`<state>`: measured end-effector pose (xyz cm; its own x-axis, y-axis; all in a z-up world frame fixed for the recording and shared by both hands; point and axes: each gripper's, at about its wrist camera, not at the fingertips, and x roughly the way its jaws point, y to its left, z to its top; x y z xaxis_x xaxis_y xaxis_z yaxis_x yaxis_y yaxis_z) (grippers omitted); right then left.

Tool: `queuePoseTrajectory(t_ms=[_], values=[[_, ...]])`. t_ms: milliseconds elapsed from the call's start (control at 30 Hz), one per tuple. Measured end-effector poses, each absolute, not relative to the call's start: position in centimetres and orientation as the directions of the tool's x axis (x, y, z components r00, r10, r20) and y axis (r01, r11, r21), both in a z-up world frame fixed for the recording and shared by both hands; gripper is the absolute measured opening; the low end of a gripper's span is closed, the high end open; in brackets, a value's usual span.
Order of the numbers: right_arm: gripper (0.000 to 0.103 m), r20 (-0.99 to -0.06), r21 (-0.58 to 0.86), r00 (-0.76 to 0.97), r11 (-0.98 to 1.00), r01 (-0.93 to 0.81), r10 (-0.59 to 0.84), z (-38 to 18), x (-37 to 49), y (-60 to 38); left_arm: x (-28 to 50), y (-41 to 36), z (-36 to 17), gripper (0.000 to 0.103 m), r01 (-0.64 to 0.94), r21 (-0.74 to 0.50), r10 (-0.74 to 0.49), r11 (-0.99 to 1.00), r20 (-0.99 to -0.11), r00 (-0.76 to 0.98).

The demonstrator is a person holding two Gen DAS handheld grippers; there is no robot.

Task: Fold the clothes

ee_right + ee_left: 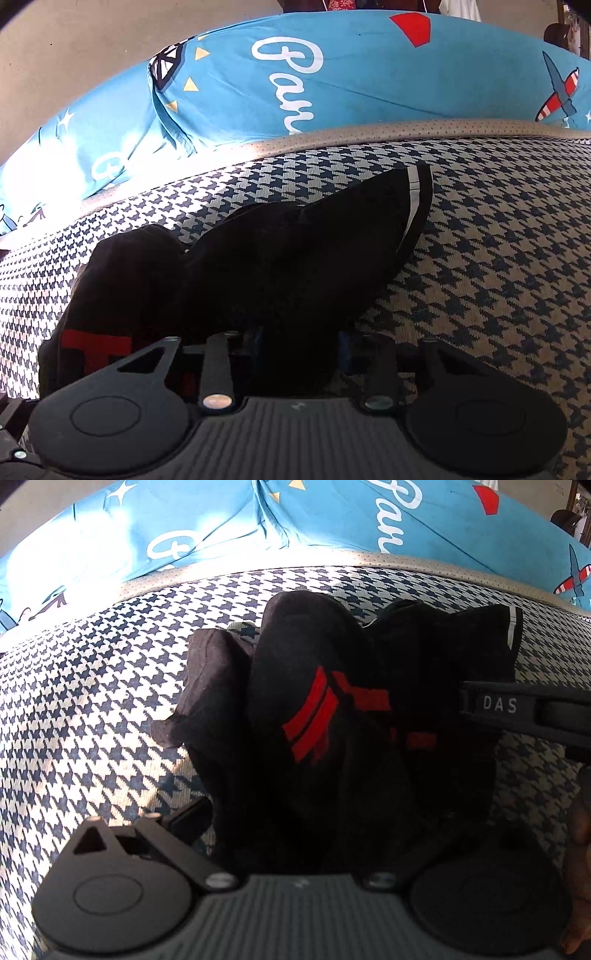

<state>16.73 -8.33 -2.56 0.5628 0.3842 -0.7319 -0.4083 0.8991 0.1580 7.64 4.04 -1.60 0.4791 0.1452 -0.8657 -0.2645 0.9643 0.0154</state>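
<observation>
Left wrist view: we are seeing the shirt [332,716] bunched dead ahead on the bed [92,701], both grippers' [295,823] [295,354] fingertips buried in cloth, closure untellable.

Sunlit houndstooth mattress [498,240], blue printed pillows [369,81] against a plain wall [74,55].

Soft cloth lying against matt plastic

The black garment [332,709] is showing matt knit cloth with red print; the houndstooth cover [498,258] is looking coarsely woven; the left gripper [314,834] is appearing as matt ribbed plastic.
</observation>
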Motion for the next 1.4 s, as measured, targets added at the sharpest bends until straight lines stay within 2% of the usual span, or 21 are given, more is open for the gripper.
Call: queuePoseTrajectory(t_ms=[200,367,767,967,1133,1267,1333,1400], values=[[0.019,-0.702,0.127,0.599,0.895,-0.426,0.385,-1.9,16.4,-8.6,7.8,3.4,-1.2,0.103,-0.25,0.026,0.15,0.968,-0.858,0.492],[0.017,-0.641,0.065,0.674,0.902,-0.428,0.366,-0.4,15.8,-9.6,7.8,2.8,-0.5,0.103,-0.24,0.015,0.138,0.971,-0.85,0.509],[0.013,-0.534,-0.04,0.817,0.958,-0.284,0.22,1.9,16.4,-14.9,8.1,1.6,1.0,0.103,-0.21,-0.015,0.106,0.978,-0.824,0.556],[0.013,-0.527,-0.07,0.844,0.985,-0.16,0.1,2.1,17.1,-18.1,8.0,2.3,1.7,0.103,-0.213,-0.054,0.08,0.976,-0.813,0.576],[0.013,-0.565,-0.065,0.823,0.992,-0.109,0.054,1.5,17.2,-20.5,8.3,2.8,1.5,0.103,-0.227,-0.063,0.078,0.972,-0.822,0.564],[0.015,-0.586,-0.056,0.808,0.993,-0.108,0.055,1.2,17.2,-21.7,7.1,3.0,1.2,0.103,-0.231,-0.068,0.074,0.97,-0.829,0.554],[0.019,-0.594,-0.025,0.801,0.994,-0.102,0.067,1.3,17.2,-22.4,6.9,2.8,1.4,0.103,-0.23,-0.063,0.077,0.971,-0.83,0.552],[0.03,-0.603,0.01,0.795,0.997,-0.079,0.069,1.7,17.1,-23.1,6.9,2.7,1.3,0.103,-0.23,-0.057,0.083,0.971,-0.829,0.553]])
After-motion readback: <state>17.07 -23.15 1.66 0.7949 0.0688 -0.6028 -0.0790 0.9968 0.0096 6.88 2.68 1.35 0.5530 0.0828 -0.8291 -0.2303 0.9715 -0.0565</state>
